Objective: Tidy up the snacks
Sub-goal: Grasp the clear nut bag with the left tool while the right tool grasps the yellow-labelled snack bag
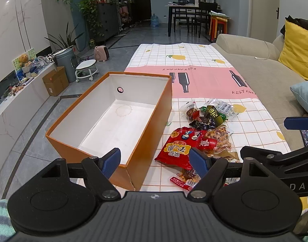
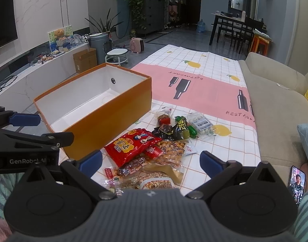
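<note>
1. The open orange cardboard box with a white inside (image 1: pixel 113 119) is sitting on the left part of the tabletop, on the checked cloth with lemons and a pink band (image 1: pixel 194 76). Its long axis is running away from the person toward the far end of the cloth, and its open top is facing up.
2. The snacks are lying in a loose heap just to the right of the box. The big red crinkly snack bag (image 2: pixel 131 146) is lying flat nearest the box, its long axis slanting toward the box's near corner.
3. A clear packet of brown nuts (image 2: pixel 170 151) is touching the red bag, partly tucked under it. Beyond it, small dark and green wrapped sweets (image 2: pixel 180 129) are clustering, with a clear packet of pale round candies (image 2: pixel 202 126) beside them.
4. The left tool (image 1: pixel 155 161) is hovering low over the box's near right corner, pointing forward, its blue fingers apart and holding nothing.
5. The right tool (image 2: pixel 150 162) is hovering over the near snack packets, level and pointing forward, fingers wide apart, empty.
</note>
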Tool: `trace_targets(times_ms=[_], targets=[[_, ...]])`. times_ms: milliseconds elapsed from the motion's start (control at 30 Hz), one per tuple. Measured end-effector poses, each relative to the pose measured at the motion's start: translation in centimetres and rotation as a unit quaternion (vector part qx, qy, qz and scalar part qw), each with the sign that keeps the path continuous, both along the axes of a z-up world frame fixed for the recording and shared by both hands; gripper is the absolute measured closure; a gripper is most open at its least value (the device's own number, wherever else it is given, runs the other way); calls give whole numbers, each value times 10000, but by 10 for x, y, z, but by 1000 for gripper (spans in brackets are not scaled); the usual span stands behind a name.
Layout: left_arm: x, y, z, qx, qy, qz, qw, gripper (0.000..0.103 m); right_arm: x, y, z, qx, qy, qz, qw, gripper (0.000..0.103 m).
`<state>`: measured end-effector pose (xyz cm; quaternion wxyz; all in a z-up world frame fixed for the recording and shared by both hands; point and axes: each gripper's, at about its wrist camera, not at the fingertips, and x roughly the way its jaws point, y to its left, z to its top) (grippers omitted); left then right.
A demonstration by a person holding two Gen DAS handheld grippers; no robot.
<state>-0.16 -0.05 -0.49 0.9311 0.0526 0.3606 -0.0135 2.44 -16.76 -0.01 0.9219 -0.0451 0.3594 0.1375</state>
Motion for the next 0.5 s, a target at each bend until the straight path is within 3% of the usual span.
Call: trace_targets(times_ms=[267, 500], targets=[[-2, -4, 0, -19, 26, -42, 10000, 13, 0, -5, -1, 59, 29, -106, 9999, 4], [-1, -10, 0, -185, 144, -459, 9987, 26, 2, -15, -8, 179, 77, -133, 9997, 4]])
